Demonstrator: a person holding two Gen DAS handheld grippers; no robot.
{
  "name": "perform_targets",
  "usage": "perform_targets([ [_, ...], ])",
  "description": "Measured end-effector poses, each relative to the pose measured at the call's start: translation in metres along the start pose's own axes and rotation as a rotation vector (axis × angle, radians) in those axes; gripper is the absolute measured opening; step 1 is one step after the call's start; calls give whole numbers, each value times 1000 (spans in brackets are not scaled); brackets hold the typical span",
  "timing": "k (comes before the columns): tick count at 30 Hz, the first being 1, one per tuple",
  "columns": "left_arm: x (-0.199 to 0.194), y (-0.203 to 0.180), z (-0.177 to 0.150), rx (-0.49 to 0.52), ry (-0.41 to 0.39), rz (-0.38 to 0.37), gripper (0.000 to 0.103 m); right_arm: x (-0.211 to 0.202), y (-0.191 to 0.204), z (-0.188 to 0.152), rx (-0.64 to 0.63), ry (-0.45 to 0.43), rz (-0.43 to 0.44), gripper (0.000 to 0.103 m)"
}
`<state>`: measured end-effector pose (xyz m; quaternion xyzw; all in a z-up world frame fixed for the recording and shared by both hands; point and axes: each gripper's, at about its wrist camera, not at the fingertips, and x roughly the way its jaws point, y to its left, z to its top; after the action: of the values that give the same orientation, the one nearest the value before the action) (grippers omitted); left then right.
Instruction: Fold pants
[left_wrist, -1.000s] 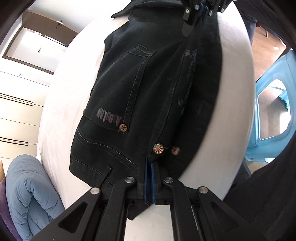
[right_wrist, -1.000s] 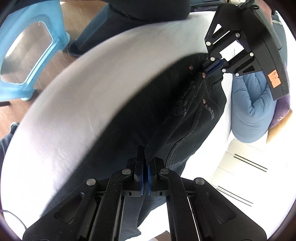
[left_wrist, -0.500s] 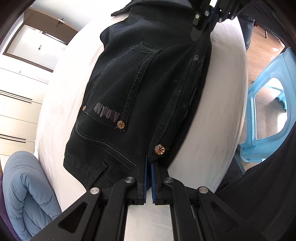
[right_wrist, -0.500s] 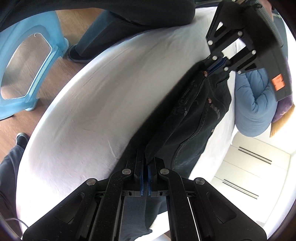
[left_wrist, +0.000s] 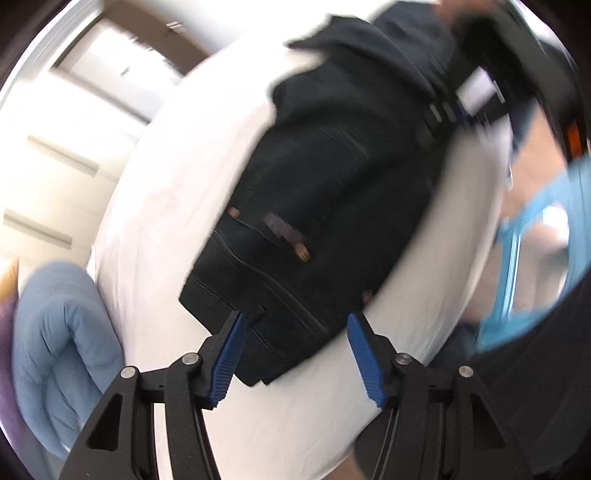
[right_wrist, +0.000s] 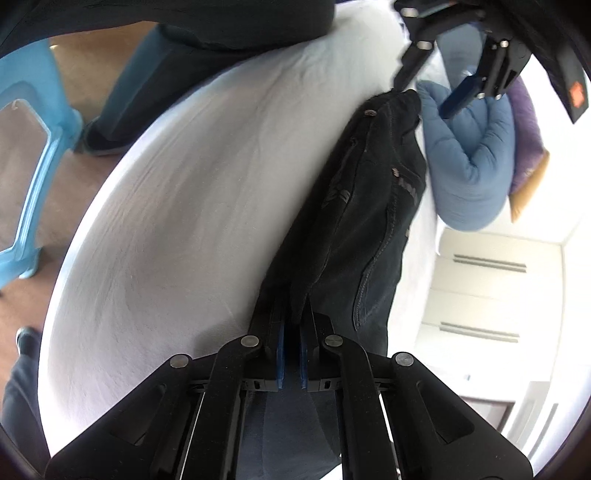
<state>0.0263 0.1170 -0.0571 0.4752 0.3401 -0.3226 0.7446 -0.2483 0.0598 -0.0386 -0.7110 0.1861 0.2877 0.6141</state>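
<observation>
White sheeting (left_wrist: 177, 206) covers the rounded bed on which the black pants (left_wrist: 332, 206) are laid, waistband toward the left wrist camera. That view is heavily smeared by motion, so the lettering on the back pocket and the rivets are reduced to streaks. The left gripper (left_wrist: 295, 354) is seen with its jaws opening; its blue pads (left_wrist: 229, 354) stand clear on either side of the waistband corner and nothing is pressed between them. In the right wrist view the right gripper (right_wrist: 291, 354) is clamped on a bunched ridge of the dark cloth, though its jaws are just beginning to part; the pinched fold is partly hidden by the black finger frames. A blue quilt (right_wrist: 469, 158) is piled beside the far end of the pants, with a purple cushion (right_wrist: 528, 122) half concealed behind it. A light blue plastic stool (right_wrist: 26, 166) is cut off at the frame edge. A person's dark trouser leg (right_wrist: 155, 74) is seen at the top edge, its upper part out of view.
</observation>
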Motion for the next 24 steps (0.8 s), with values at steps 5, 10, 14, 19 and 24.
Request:
perform_targets([
  [5, 5, 21, 51, -220, -83, -85, 60, -4, -11, 10, 238, 71, -17, 22],
  [10, 62, 13, 95, -363, -39, -224, 44, -36, -34, -8, 488, 53, -47, 103],
  [14, 92, -11, 97, -372, 49, -215, 42, -72, -53, -50, 834, 66, -2, 103],
  [19, 61, 9, 112, -483, -16, -216, 39, -75, -89, -157, 1338, 183, 70, 102],
  [24, 75, 6, 133, -583, -15, -319, 39, -48, -145, -295, 1808, 220, 108, 102],
])
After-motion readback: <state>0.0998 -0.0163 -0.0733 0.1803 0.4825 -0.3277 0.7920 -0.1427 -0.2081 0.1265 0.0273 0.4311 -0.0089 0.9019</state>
